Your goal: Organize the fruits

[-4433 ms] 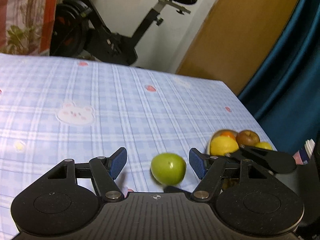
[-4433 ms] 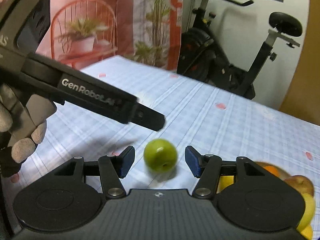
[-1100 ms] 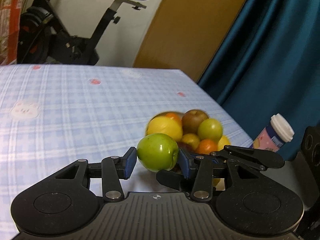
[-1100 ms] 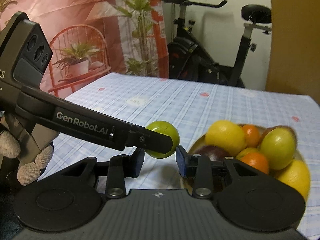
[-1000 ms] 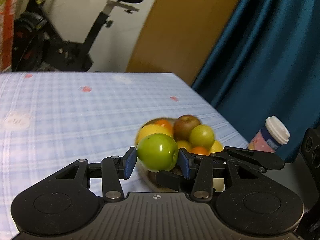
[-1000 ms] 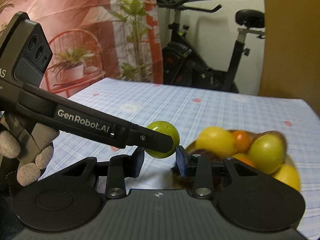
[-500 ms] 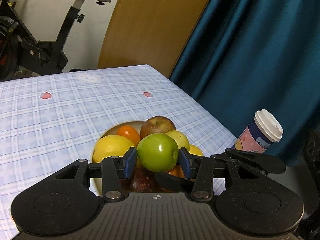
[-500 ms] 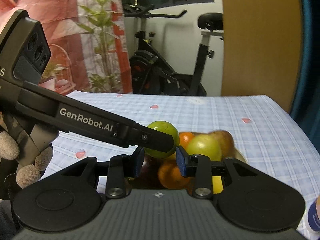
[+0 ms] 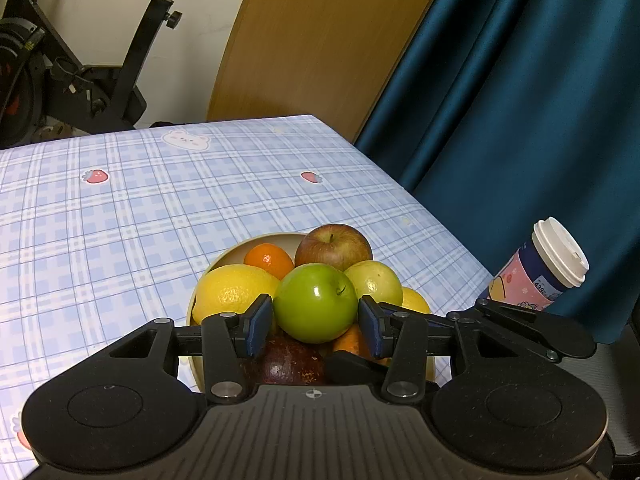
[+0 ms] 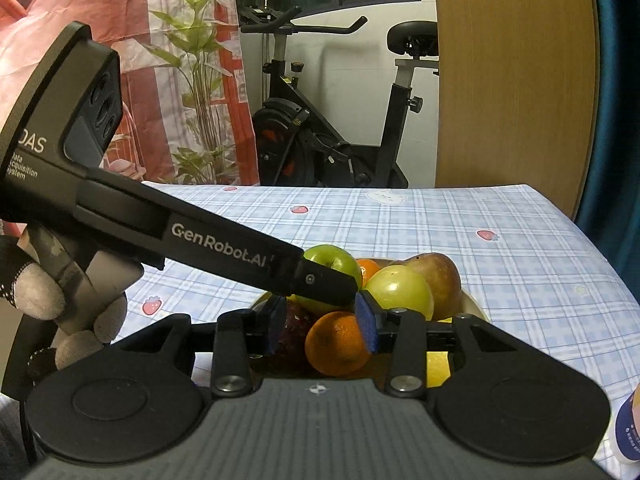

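**Green apple held over the fruit bowl**

Left wrist view: my left gripper (image 9: 316,322) is sitting at lower centre of the frame, its blue pads clamped on the green apple (image 9: 315,302). The apple is hanging just above the bowl (image 9: 224,261), which is resting on the checked counter (image 9: 120,216) and holding a lemon (image 9: 234,291), an orange (image 9: 269,260), a red apple (image 9: 333,245) and a pale green fruit (image 9: 376,282). A lidded cup (image 9: 538,270) is standing at the right edge.

Right wrist view: my right gripper (image 10: 322,325) is at lower centre, its jaws opening with an orange (image 10: 336,344) showing in the gap below them; I cannot tell whether they are touching it. The left gripper's arm is crossing from the upper left, a gloved hand (image 10: 48,312) holding it, with the green apple at its tip over the bowl.
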`<action>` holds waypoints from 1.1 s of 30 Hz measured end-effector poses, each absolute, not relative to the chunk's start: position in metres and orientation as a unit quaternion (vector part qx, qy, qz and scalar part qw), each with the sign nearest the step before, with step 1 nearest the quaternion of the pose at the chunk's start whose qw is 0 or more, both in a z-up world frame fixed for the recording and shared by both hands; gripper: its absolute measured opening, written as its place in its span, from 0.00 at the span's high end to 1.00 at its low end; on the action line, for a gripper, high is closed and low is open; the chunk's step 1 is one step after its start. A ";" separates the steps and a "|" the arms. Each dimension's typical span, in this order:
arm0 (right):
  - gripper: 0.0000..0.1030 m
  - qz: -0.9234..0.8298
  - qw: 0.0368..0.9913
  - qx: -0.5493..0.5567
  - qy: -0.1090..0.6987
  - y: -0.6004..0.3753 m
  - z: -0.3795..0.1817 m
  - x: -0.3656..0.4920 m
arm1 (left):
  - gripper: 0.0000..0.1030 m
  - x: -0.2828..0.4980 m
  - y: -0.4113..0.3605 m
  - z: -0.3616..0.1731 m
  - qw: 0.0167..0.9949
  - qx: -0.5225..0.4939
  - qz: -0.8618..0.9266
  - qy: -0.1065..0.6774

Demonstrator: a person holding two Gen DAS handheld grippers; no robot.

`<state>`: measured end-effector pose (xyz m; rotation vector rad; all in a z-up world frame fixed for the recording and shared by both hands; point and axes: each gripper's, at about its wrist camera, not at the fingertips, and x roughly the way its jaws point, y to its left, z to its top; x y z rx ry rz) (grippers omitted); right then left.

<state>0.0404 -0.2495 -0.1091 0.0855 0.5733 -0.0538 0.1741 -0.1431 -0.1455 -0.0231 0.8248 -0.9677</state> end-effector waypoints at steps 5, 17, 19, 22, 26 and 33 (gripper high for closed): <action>0.59 -0.026 0.958 0.041 0.282 -0.250 -0.108 0.042 | 0.50 0.173 -0.140 -0.142 0.809 -0.011 -0.449 0.379; 0.54 -0.035 0.962 0.029 0.268 -0.248 -0.097 0.041 | 0.30 0.168 -0.109 -0.123 0.841 -0.024 -0.408 0.355; 0.51 -0.040 0.964 0.026 0.262 -0.250 -0.094 0.039 | 0.25 0.166 -0.102 -0.119 0.850 -0.026 -0.396 0.347; 0.47 -0.051 0.966 0.030 0.253 -0.257 -0.090 0.037 | 0.18 0.163 -0.090 -0.113 0.864 -0.030 -0.376 0.333; 0.38 -0.061 0.965 0.033 0.253 -0.266 -0.088 0.037 | 0.14 0.162 -0.080 -0.107 0.878 -0.033 -0.350 0.325; 0.07 -0.063 0.965 0.045 0.252 -0.277 -0.087 0.036 | 0.07 0.155 -0.068 -0.096 0.902 -0.022 -0.300 0.310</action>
